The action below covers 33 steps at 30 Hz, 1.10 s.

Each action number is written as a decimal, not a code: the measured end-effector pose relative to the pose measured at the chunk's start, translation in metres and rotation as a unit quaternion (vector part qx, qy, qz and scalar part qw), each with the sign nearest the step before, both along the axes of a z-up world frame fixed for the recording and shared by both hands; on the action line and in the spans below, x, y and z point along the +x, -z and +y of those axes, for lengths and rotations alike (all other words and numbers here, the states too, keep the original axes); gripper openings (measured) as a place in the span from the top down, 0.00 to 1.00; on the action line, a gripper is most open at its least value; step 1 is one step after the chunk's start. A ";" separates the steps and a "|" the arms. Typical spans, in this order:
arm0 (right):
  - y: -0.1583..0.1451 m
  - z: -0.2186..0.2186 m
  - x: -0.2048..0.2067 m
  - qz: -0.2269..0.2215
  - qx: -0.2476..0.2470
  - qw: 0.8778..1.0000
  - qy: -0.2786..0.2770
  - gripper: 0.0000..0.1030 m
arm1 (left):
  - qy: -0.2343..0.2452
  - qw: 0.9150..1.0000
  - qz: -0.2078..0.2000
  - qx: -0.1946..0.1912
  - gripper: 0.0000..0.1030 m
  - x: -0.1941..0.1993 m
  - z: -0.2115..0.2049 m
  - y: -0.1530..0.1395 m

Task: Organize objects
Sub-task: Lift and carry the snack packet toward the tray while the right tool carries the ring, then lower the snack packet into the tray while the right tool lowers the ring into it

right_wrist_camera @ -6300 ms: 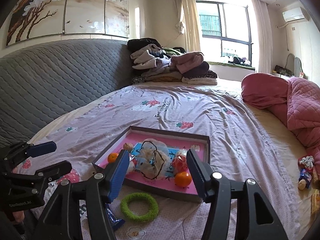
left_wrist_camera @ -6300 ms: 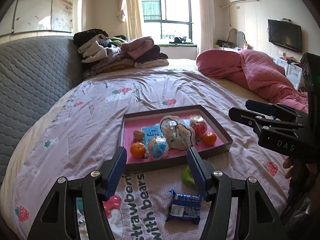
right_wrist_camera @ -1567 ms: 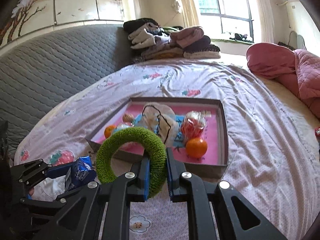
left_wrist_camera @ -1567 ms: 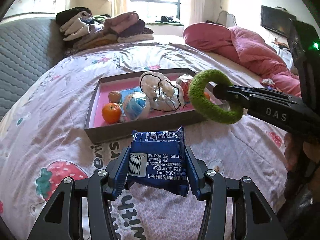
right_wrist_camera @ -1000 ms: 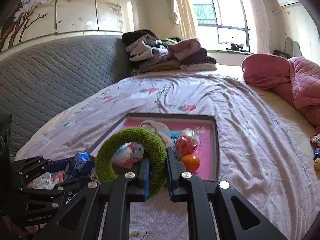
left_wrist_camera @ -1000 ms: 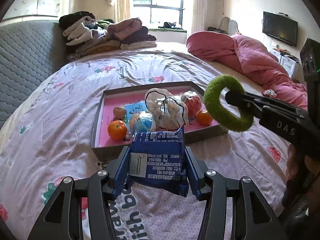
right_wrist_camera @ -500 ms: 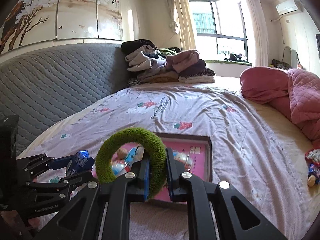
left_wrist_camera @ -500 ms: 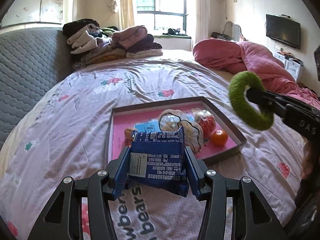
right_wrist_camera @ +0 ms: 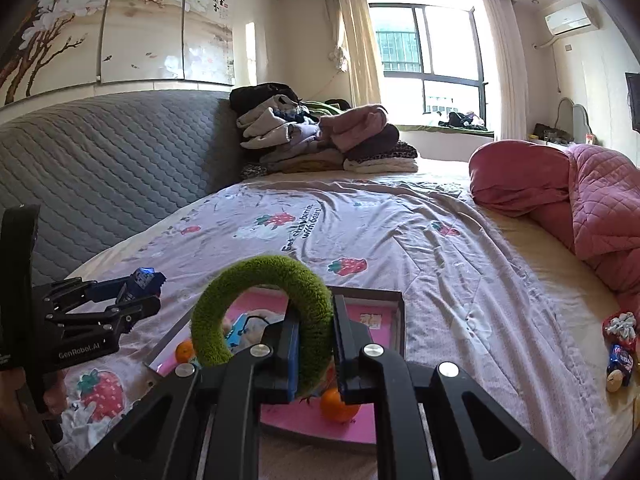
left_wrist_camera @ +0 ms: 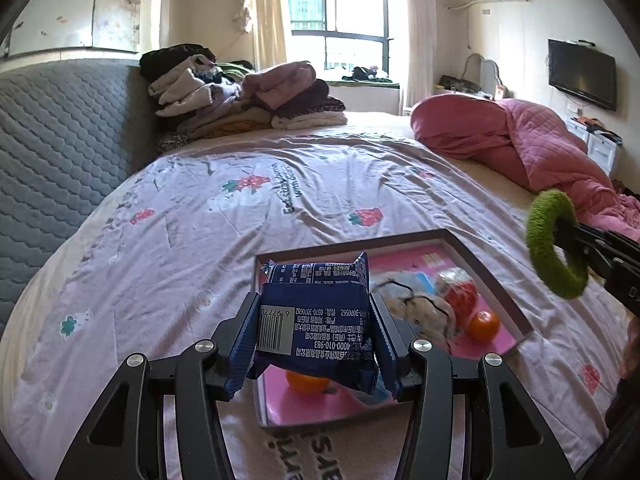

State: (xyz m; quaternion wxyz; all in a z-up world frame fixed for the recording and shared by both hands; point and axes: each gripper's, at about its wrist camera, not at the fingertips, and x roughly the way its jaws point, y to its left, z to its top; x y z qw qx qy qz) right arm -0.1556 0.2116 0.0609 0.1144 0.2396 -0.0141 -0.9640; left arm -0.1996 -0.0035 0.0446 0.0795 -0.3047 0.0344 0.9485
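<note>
My left gripper (left_wrist_camera: pixel 314 320) is shut on a blue snack packet (left_wrist_camera: pixel 316 320), held above the near left part of the pink-lined tray (left_wrist_camera: pixel 496 276). The tray holds oranges (left_wrist_camera: pixel 483 326), a white net bag (left_wrist_camera: pixel 420 308) and a red wrapped item (left_wrist_camera: pixel 460 294). My right gripper (right_wrist_camera: pixel 314 340) is shut on a fuzzy green ring (right_wrist_camera: pixel 264 280), held upright over the tray (right_wrist_camera: pixel 372 294). In the left wrist view the green ring (left_wrist_camera: pixel 554 256) hangs to the right of the tray. The left gripper (right_wrist_camera: pixel 136 292) with its packet (right_wrist_camera: pixel 146 278) shows at the left of the right wrist view.
The tray lies on a bed with a lilac strawberry-print cover (left_wrist_camera: pixel 200 240). A grey quilted headboard (right_wrist_camera: pixel 100 168) runs along the left. Folded clothes (right_wrist_camera: pixel 320 140) pile at the far end, a pink quilt (right_wrist_camera: pixel 580 200) on the right. Small toys (right_wrist_camera: pixel 620 344) lie at the right edge.
Both grippers have risen and moved forward over the tray, each keeping its object. The tray now sits lower and closer in both views, partly under the packet and the ring.
</note>
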 end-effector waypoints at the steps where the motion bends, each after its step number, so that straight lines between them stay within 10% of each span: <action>1: 0.001 0.001 -0.002 0.000 0.001 1.000 0.001 0.86 | -0.002 1.000 -0.002 0.000 0.48 -0.005 -0.002 0.002; 18: 0.041 -0.006 -0.028 -0.056 0.027 0.998 -0.002 0.86 | -0.029 0.996 -0.079 -0.003 0.48 -0.049 -0.022 0.073; 33: 0.076 -0.028 -0.030 -0.075 0.079 0.994 -0.005 0.86 | -0.007 0.997 -0.065 -0.035 0.48 -0.022 0.005 0.084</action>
